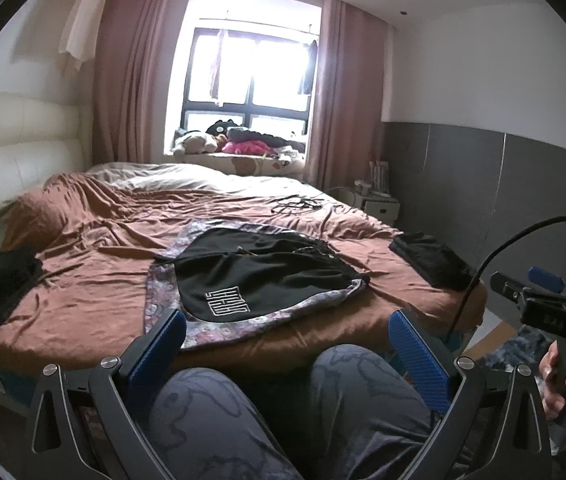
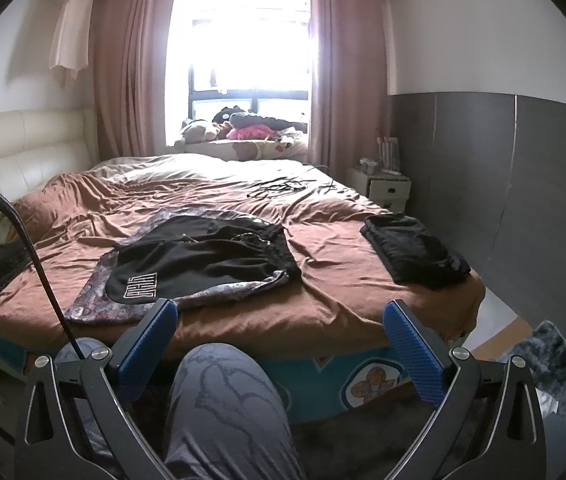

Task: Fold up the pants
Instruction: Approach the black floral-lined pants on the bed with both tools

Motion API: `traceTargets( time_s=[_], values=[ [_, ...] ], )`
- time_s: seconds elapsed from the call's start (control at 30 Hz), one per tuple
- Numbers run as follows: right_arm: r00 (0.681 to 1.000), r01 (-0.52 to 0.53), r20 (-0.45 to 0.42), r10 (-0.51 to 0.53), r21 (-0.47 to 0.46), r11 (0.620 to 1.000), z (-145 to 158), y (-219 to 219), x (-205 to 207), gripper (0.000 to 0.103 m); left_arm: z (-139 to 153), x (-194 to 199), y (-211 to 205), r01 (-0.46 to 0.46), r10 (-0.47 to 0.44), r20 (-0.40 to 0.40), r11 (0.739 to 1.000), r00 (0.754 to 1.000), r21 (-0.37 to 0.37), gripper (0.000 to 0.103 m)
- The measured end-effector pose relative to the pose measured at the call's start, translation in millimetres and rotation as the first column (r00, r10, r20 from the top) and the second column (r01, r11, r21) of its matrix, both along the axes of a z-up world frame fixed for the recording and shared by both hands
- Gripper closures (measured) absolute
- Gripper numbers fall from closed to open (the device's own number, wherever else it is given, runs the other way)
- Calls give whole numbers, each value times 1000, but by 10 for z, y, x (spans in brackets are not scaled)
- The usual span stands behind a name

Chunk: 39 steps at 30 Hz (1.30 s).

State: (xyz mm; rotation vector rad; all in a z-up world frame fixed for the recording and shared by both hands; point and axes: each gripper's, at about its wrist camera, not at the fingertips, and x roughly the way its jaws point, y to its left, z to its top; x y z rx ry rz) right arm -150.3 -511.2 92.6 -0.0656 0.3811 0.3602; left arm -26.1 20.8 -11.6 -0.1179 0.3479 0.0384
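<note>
Waiting at the bed's edge, both grippers wide

We hold the left gripper [image 1: 287,332] and the right gripper [image 2: 279,320] low over our knees, jaws spread wide and gripping nothing. Ahead of us, black pants [image 1: 259,272] lie flat on a patterned garment [image 1: 243,326] atop the brown bedsheet [image 1: 95,280], long axis running across our front, logo end to our left (waistband end to our right). They sit near dead centre for the left gripper and off to the left of the right one, so we judge the left nearer. A folded dark garment [image 2: 415,252] rests well apart near the bed's right corner.
</note>
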Motion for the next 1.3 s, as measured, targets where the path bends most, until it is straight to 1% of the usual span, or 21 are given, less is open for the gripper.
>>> traceTargets(
  time_s=[0.43,0.57,0.8,0.87,1.0,1.13,1.3],
  values=[
    [1000,-2,-4,2,3,1000,-29,6,103,0,5,99,50,3,-3,-14,1000,1000,6,1],
    [1000,-10,-8,10,1,1000,-57,43,154,0,-1,207,70,13,-13,-30,1000,999,7,1],
    [1000,-7,23,8,-36,999,-64,123,246,0,-64,422,154,9,-8,-65,1000,998,13,1],
    [1000,-13,20,13,-36,999,-80,148,305,0,-105,483,221,-15,17,-76,1000,997,16,1],
    [1000,-4,25,5,-47,999,-119,202,424,0,-211,616,406,-47,47,-114,999,992,-3,1],
    [1000,-15,-10,15,-37,999,-160,265,665,0,-319,771,638,-98,95,-159,995,983,-12,1],
    [998,-11,-54,9,-46,999,-189,322,942,0,-403,936,831,-131,127,-193,991,973,-11,1]
  ],
)
